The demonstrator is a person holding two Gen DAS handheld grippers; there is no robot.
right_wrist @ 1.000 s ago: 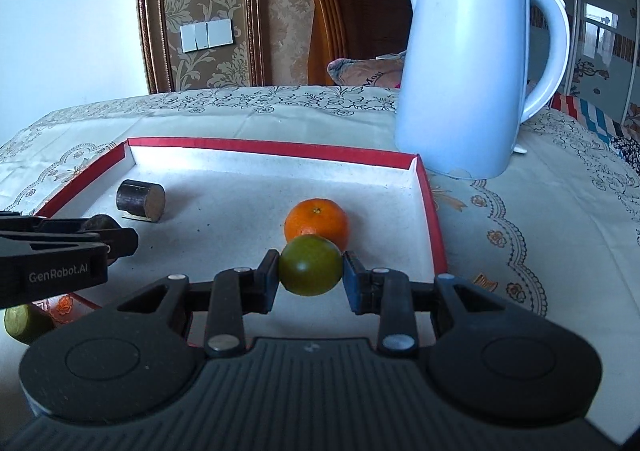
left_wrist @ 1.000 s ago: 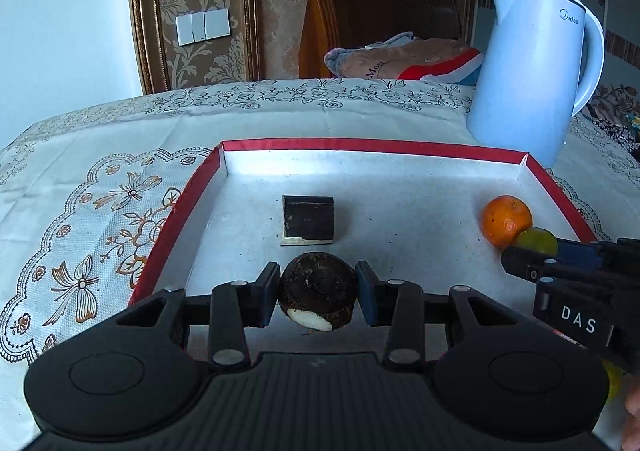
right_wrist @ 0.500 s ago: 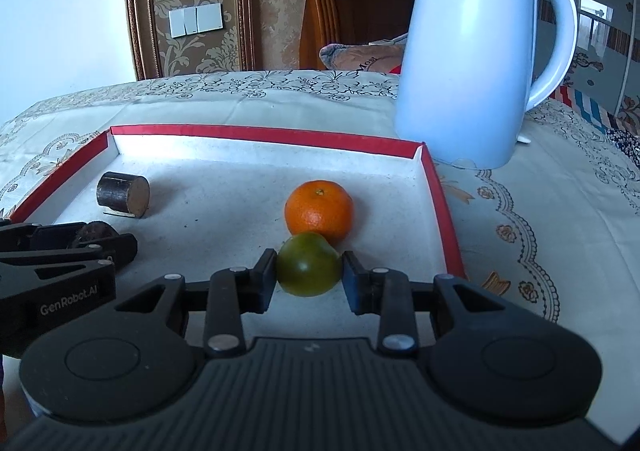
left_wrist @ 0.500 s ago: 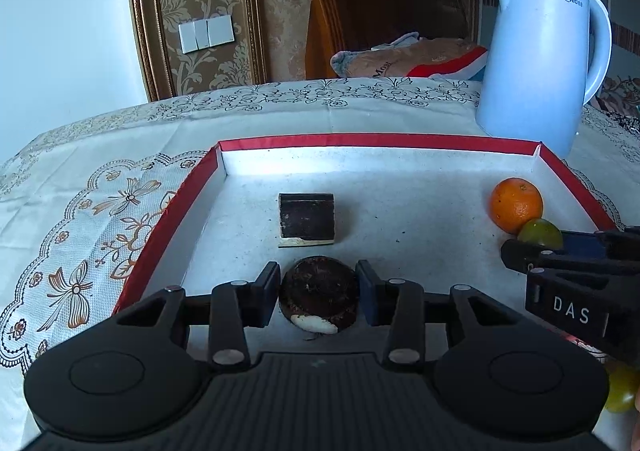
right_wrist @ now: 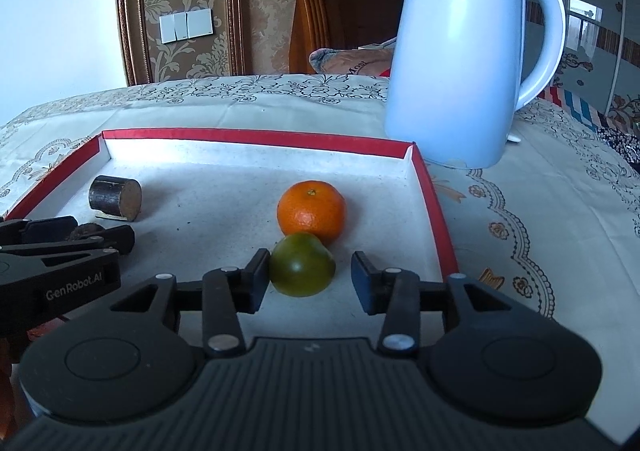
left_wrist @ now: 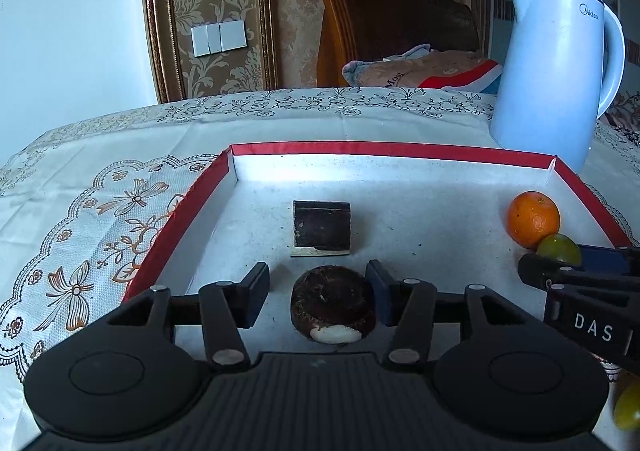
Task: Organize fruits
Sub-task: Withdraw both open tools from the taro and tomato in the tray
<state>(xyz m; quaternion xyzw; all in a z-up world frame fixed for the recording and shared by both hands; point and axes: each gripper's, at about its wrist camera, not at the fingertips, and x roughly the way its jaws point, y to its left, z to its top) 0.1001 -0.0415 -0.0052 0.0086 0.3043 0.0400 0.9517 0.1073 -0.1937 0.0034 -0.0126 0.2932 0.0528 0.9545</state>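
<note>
While parted, fingers [left_wrist: 256, 293] flank taro [left_wrist: 333, 303].

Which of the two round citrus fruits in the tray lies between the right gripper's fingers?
The green one, in front of the orange one.

Left gripper [left_wrist: 318, 293]: matte black plastic, ribbed top plate near cam, two round discs at sides.
Left fingers [left_wrist: 253, 293]: black linkage arms, silver rivets, flat rectangular pads; right pad looks dark blue.
Left side marking: white "GenRobot.AI", seen from right cam.
Right gripper [right_wrist: 308, 277]: same black build, silver rivets, blue-tinted right pad.
Right side marking: white "DAS".
</note>
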